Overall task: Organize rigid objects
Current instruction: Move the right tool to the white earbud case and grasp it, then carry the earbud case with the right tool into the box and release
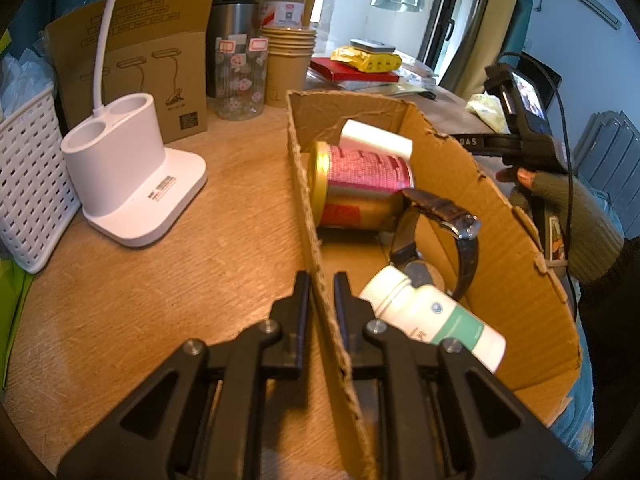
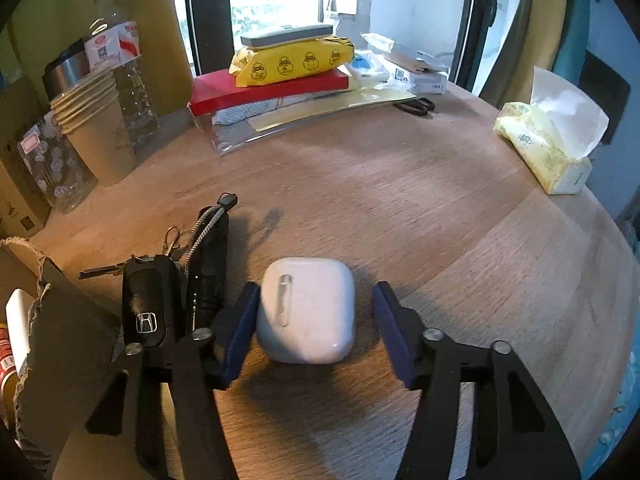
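My left gripper [image 1: 321, 292] is shut on the near left wall of a cardboard box [image 1: 304, 184]. Inside the box lie a gold and pink can [image 1: 360, 188], a white block [image 1: 376, 138], a brown leather watch [image 1: 444, 224] and a white pill bottle [image 1: 432, 316]. My right gripper [image 2: 314, 316] is open around a white earbud case [image 2: 306, 312] on the wooden table [image 2: 440, 208]; the left pad touches it, the right pad stands apart. A black car key [image 2: 146, 300] and a black flashlight [image 2: 208, 264] lie just left of the case.
A white lamp base [image 1: 128, 172], a white basket [image 1: 28, 184], a jar, paper cups [image 1: 288, 64], a steel mug and a water bottle stand at the back left. A red box with a yellow pack [image 2: 292, 60], scissors and a tissue pack [image 2: 548, 148] lie at the back.
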{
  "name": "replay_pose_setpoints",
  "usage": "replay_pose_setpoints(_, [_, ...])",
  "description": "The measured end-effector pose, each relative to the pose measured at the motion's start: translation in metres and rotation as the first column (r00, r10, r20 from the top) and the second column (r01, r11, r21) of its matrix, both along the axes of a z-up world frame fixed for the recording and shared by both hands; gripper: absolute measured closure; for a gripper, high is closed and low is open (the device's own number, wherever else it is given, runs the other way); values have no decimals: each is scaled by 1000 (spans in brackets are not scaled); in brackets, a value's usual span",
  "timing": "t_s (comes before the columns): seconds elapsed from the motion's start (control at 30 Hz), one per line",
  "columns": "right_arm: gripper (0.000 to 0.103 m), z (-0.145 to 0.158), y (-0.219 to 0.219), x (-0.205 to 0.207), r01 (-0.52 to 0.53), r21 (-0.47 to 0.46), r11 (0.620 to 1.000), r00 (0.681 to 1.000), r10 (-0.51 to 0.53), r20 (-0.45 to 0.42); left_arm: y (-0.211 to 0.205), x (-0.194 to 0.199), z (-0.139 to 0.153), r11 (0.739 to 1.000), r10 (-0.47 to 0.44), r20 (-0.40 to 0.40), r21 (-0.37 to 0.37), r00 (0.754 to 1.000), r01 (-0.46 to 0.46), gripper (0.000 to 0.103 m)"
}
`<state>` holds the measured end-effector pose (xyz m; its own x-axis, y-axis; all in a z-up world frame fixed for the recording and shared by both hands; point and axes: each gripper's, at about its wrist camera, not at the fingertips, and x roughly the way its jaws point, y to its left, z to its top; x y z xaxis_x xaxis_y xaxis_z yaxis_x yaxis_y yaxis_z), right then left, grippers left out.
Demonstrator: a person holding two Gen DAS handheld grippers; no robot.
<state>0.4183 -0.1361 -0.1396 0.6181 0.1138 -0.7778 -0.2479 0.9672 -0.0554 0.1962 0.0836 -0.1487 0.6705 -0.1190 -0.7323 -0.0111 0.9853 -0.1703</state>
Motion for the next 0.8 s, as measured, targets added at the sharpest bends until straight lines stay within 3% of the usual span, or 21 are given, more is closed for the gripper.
replay_pose_setpoints(0.1, [54,0,-1,-1,5,7,1000,1000,-5,2,0,0,0,1000,0,0,0,1000,0,89])
replay_pose_setpoints(0.63, [54,13,-44,-20,123,242,962,990,-135,30,0,0,0,1000,3,-1,1,1000,-3,89])
replay_pose_setpoints(0.8, [54,15,-41,-28,134,205,969,988,-148,52,-1,-1,0,1000,5,-2,2,1000,-5,89])
